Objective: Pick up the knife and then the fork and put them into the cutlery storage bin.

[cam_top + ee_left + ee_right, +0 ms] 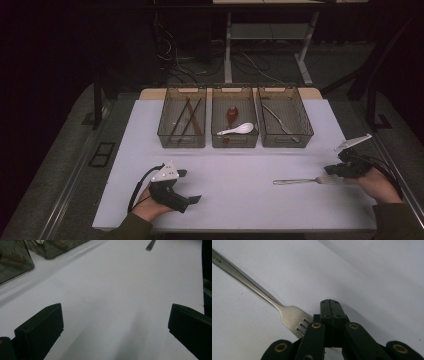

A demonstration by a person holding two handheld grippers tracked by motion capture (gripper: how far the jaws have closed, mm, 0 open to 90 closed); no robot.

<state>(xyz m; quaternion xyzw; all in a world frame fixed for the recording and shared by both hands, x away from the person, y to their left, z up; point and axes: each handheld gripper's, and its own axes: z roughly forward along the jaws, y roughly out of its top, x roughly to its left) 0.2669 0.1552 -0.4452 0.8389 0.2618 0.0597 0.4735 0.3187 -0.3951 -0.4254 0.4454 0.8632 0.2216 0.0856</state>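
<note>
A slim silver metal fork (305, 180) lies flat on the white table (240, 195), tines beside the right gripper (336, 170); the left gripper (185, 187) rests apart.

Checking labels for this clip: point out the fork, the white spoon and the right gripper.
fork (295, 181), high view, on its handle.
white spoon (245, 128), high view, on its bowl.
right gripper (329, 305), right gripper view, between its shut jaws.
</note>
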